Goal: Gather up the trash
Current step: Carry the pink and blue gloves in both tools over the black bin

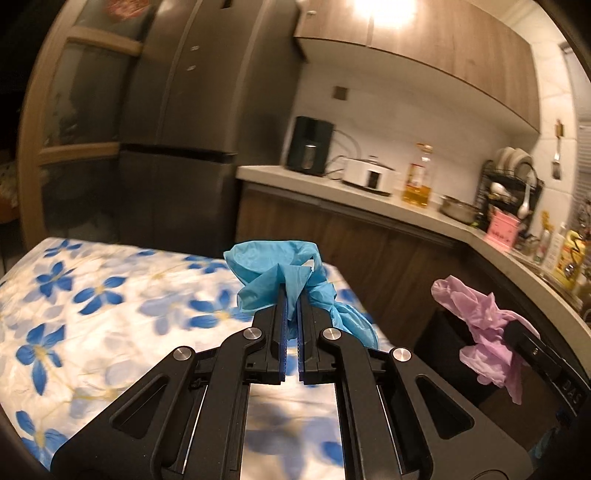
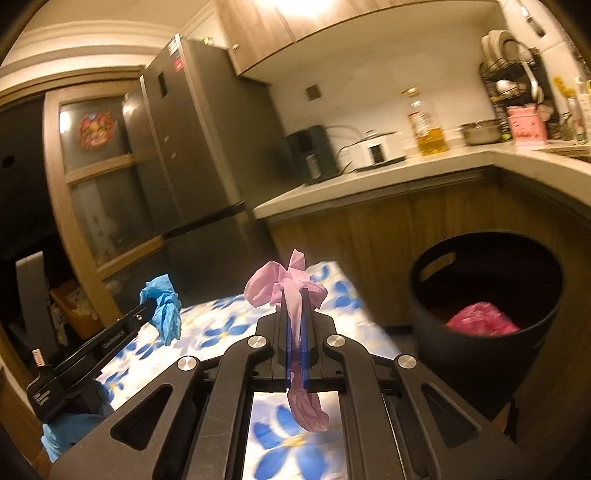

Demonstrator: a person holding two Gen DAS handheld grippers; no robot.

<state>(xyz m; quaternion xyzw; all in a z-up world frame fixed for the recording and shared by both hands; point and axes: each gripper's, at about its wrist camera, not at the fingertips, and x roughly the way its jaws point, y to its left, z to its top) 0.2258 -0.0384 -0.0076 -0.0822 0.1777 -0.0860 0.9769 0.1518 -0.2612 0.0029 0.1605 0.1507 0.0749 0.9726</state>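
We have a load in each claw: our left gripper (image 1: 291, 314) is clamped on a crumpled blue glove (image 1: 280, 277), our right gripper (image 2: 294, 317) on a pink glove (image 2: 288, 284), both held above the flowered table (image 1: 92, 295). The black bin (image 2: 487, 295) stands to the right of the right claw, so that hand is nearer (the left must cross over). We count two gloves, one bin, one pink wad (image 2: 480, 319) inside it.

Warm, dim light; ceiling lamp (image 1: 384, 11) blows out into glare on the upper cabinets (image 1: 424, 48). Tablecloth (image 1: 92, 295) smeared by motion blur. Fisheye bends the edges; corners black
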